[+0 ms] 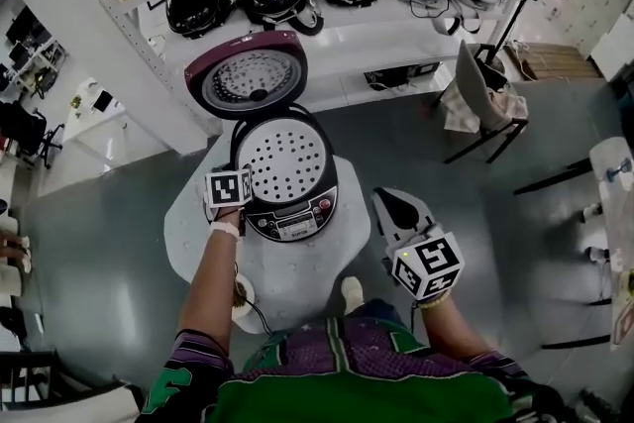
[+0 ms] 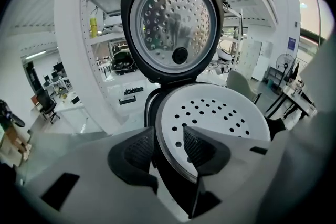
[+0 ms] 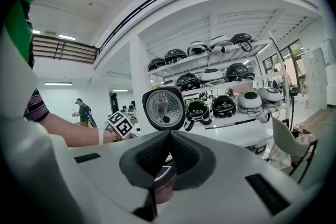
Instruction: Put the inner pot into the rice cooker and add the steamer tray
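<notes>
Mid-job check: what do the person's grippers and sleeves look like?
The left gripper and right gripper have pale grey shells, dark textured wedge-shaped pads and a white cube with black square markers each. A white wristband circles the left wrist; the short sleeves are purple-striped with green.

No words, brand names or numbers can be read. The rice cooker (image 1: 260, 213) has print on its front panel (image 1: 292, 223), but it is too small to make out. The marker cube (image 1: 229, 186) at its left rim and the marker cube (image 1: 428, 264) to its right show only black-and-white square patterns.
</notes>
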A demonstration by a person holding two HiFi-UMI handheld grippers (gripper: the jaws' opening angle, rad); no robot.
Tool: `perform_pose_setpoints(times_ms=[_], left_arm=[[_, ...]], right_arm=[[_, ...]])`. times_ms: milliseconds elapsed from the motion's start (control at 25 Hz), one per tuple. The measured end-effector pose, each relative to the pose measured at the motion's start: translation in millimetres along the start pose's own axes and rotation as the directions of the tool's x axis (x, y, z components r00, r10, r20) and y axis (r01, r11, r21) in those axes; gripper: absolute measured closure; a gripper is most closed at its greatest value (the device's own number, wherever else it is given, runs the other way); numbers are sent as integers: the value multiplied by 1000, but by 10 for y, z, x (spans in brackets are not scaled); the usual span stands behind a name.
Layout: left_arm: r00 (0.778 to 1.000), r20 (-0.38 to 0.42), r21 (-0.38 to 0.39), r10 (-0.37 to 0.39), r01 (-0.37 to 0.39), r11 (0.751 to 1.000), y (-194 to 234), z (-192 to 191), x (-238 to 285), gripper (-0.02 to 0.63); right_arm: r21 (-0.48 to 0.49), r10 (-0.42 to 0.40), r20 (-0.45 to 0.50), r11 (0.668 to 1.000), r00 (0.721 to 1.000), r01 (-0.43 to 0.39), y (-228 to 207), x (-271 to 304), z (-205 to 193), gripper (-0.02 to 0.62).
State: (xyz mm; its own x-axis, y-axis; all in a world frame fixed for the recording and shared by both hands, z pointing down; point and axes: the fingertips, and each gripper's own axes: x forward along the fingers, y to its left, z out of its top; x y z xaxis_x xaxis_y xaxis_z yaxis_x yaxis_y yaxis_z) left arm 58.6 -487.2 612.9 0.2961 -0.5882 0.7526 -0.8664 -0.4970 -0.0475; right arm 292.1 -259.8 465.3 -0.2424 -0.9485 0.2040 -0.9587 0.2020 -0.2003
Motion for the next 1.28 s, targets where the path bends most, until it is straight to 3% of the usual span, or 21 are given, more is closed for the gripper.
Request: perform_pose_setpoints(times_ms=[200,520,720,920,1160,1280], left_arm=[[999,39,-7,2,-2,1000,51,-51,-152,419],[980,196,-113,-24,47,992,297,-229,-894,420],[944,329,-150,-6,59,987,601,-382,-1504,420],[900,428,-176,76,1,984,1061,-673,-2094,420],[866,470,-243,171,-59,968,1643,-1213,-2538,431],[859,481,-261,174,-49,964,1783,-1392,-2653,440]], right_arm=[[-2,-12,6,1000,1000,12,39,-26,7,589],[-20,12,11,1000,1000,-12,405,-2,62,589],[-51,42,13,998,999,-41,805,85,127,589],[-40,59,21,998,998,-58,1225,136,188,589],[-50,29,43,998,999,-27,1688,60,254,589],[-57,-5,48,998,999,8,1851,-42,281,589]])
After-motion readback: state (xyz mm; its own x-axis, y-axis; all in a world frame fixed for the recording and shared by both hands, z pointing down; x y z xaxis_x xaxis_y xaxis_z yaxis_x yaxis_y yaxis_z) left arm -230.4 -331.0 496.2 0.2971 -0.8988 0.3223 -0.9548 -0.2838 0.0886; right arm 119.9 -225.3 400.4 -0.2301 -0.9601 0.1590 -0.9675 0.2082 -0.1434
